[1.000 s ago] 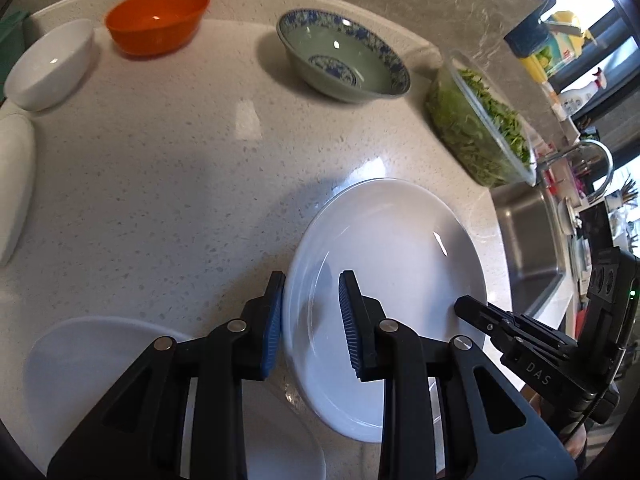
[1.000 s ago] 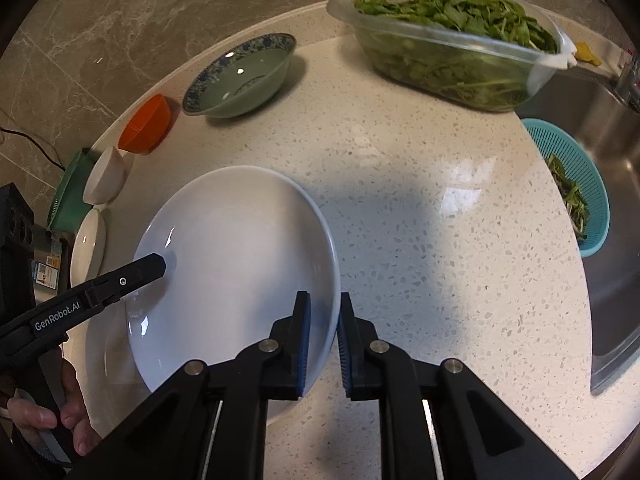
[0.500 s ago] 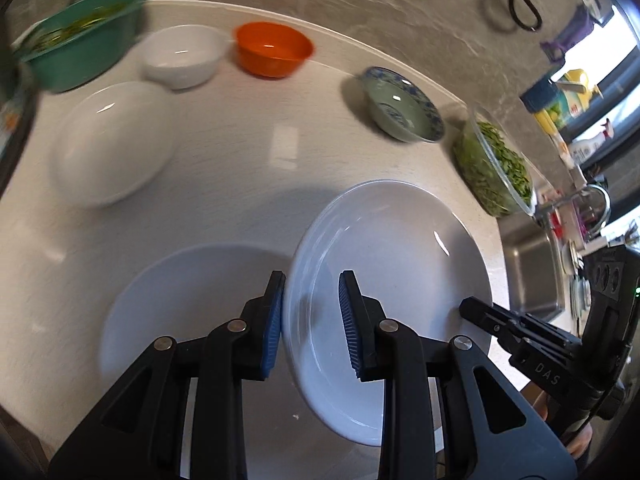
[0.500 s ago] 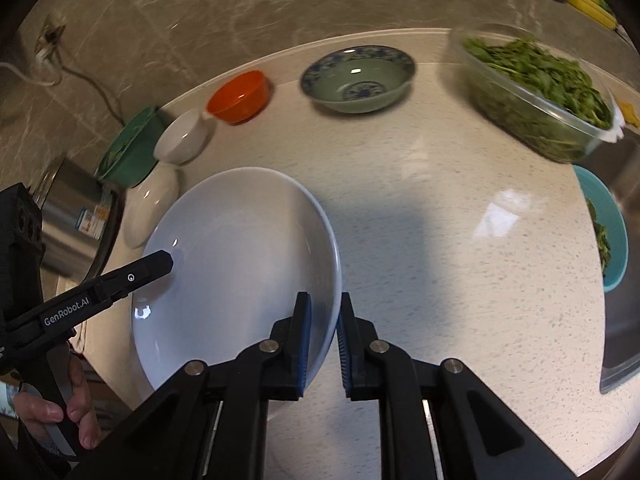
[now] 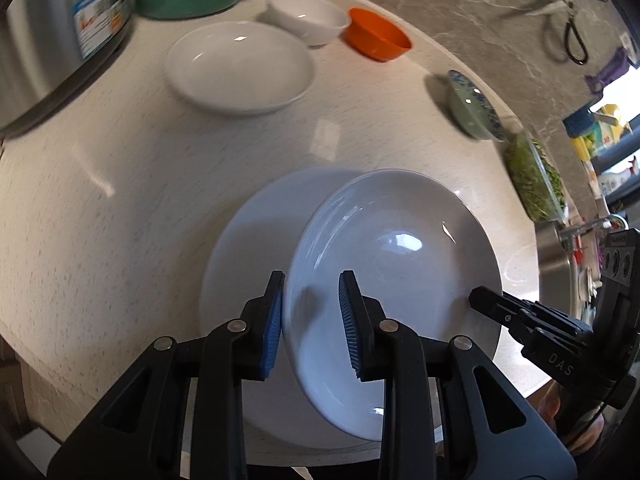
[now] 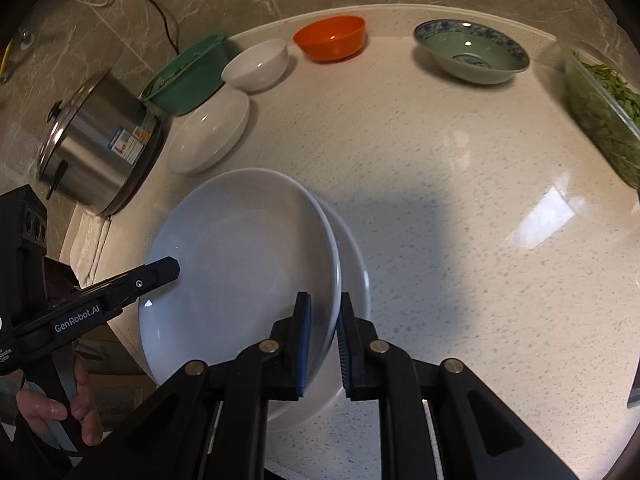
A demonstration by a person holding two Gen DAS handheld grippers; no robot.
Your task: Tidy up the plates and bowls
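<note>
Both grippers hold one white plate [image 5: 396,264] by opposite rims, just over a second white plate [image 5: 248,248] lying on the counter. My left gripper [image 5: 310,314] is shut on its left rim; my right gripper [image 6: 322,336] is shut on its right rim. In the right wrist view the held plate [image 6: 240,264] overlaps the lower plate [image 6: 354,264]. Another white plate [image 5: 240,66], a white bowl [image 5: 306,16], an orange bowl [image 5: 376,38] and a blue-patterned bowl [image 5: 474,104] sit farther back.
A steel pot [image 6: 94,140] and a green basin [image 6: 188,76] stand at the far left. A clear tub of greens [image 6: 604,112] stands at the right. The counter's front edge runs just below the plates.
Both grippers have carried the plate leftward across the counter until it hangs over the second white plate. The pot and green basin have come into view.
</note>
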